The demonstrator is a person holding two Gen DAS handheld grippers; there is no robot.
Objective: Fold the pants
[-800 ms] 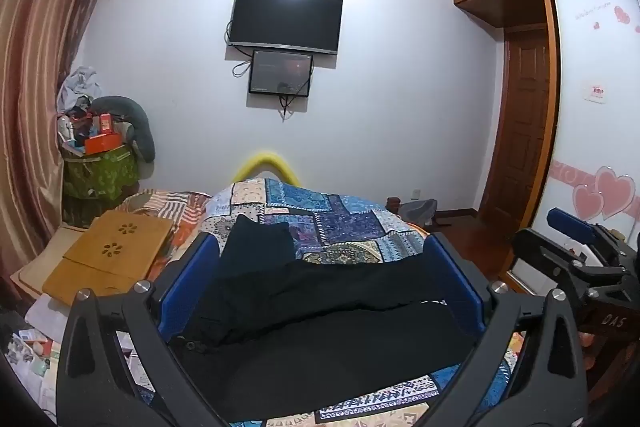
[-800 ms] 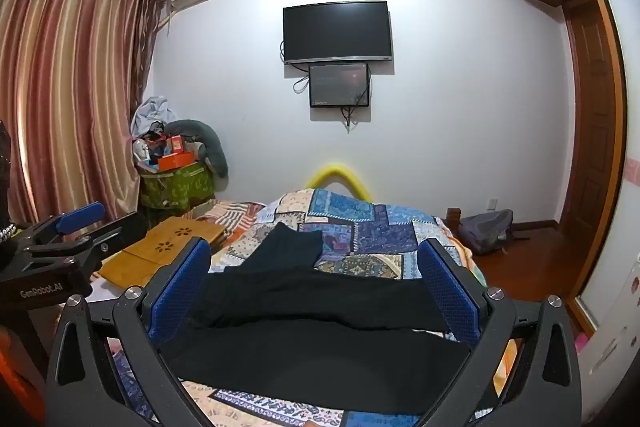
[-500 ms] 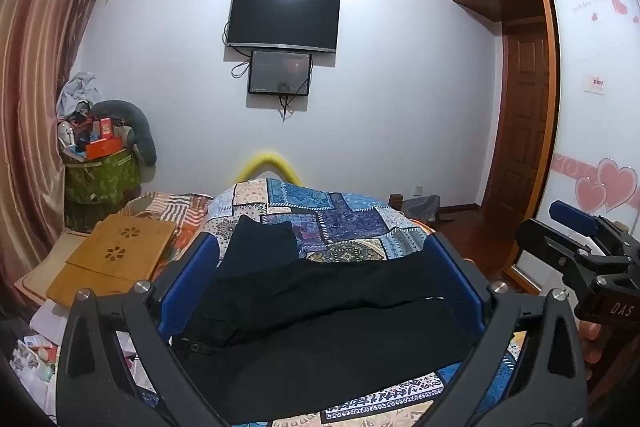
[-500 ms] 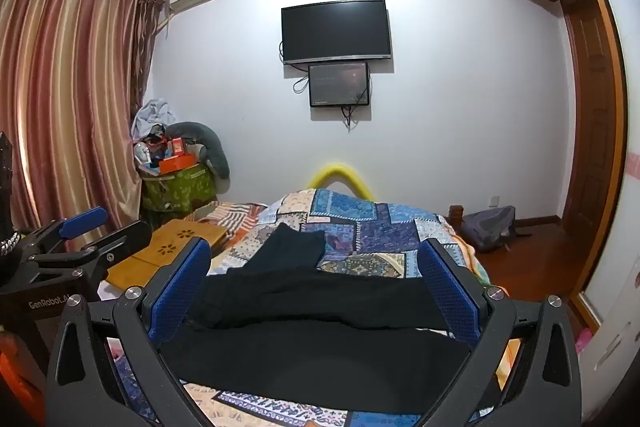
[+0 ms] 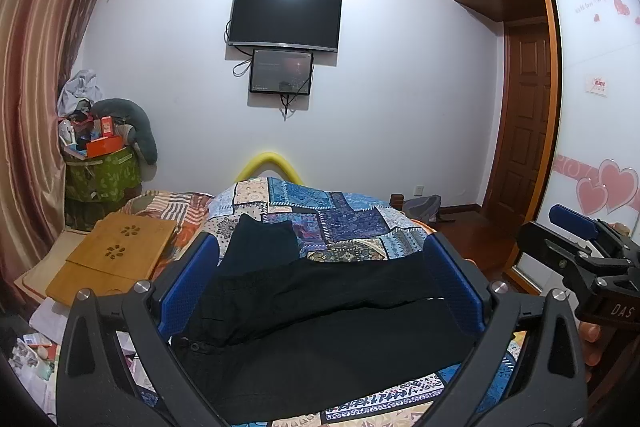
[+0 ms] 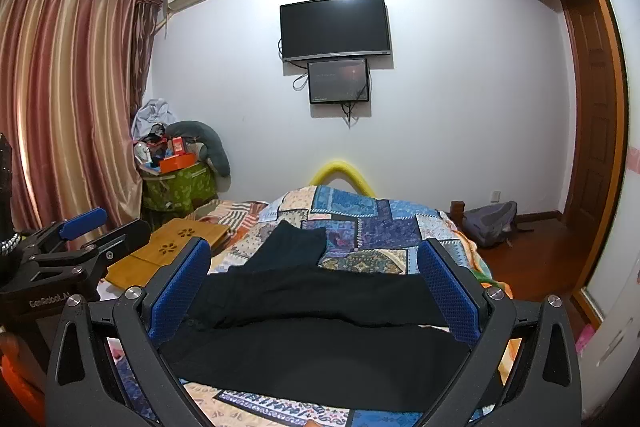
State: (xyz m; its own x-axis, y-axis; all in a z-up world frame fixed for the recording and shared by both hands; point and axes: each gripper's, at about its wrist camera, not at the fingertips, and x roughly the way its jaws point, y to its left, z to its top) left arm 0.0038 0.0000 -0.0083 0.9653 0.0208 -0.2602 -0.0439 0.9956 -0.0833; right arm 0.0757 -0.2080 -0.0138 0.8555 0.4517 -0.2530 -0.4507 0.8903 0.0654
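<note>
Reading "DAS" on right gripper (image 5: 592,251), "GenRobot.AI" on left gripper (image 6: 76,239).

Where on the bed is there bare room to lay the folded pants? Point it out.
Free: the patchwork quilt beyond the black pants, up to the yellow foam arch. Crowded: the bed's left side holds the wooden lap desk, with the piled green basket behind. Both the left gripper and the right gripper are open above the pants.

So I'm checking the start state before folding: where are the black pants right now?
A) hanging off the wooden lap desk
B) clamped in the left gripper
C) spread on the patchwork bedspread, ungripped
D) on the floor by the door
C: the black pants lie flat on the patchwork bedspread, both grippers open above them.
</note>
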